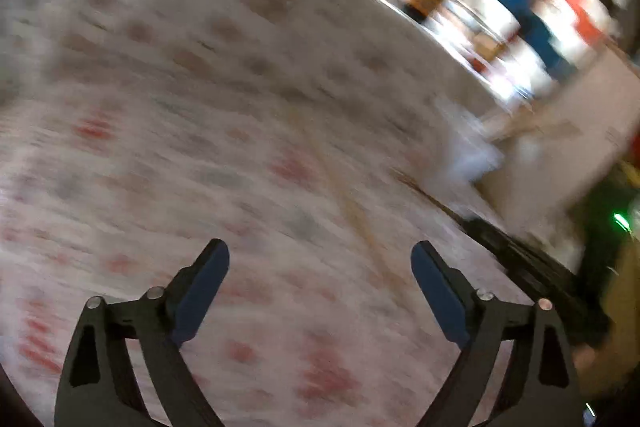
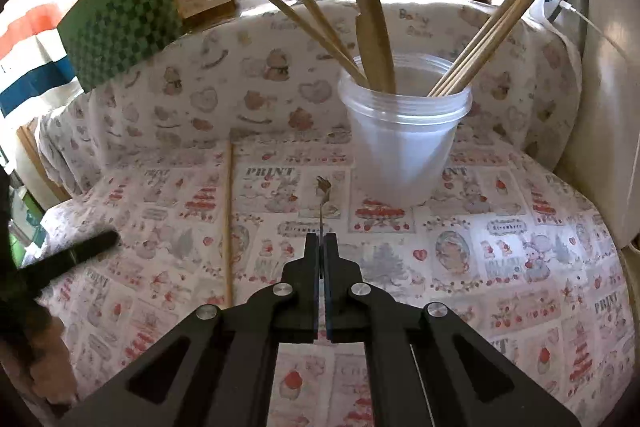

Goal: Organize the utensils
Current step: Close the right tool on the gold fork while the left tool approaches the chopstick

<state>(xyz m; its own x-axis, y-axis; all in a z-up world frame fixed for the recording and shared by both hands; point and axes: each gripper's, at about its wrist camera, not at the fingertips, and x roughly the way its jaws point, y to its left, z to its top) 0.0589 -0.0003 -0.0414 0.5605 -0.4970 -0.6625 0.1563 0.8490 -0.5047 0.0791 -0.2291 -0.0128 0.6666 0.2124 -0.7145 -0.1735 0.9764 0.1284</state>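
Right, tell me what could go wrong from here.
1. The right gripper pinches a thin metal fork by its slim handle; it could twist or slip on the way to the plastic cup.
2. The cup already holds chopsticks and a wooden spatula leaning outward; dropping the fork in may knock them or tip the cup.
3. One chopstick lies loose on the tablecloth, and the left view is too blurred to locate it.
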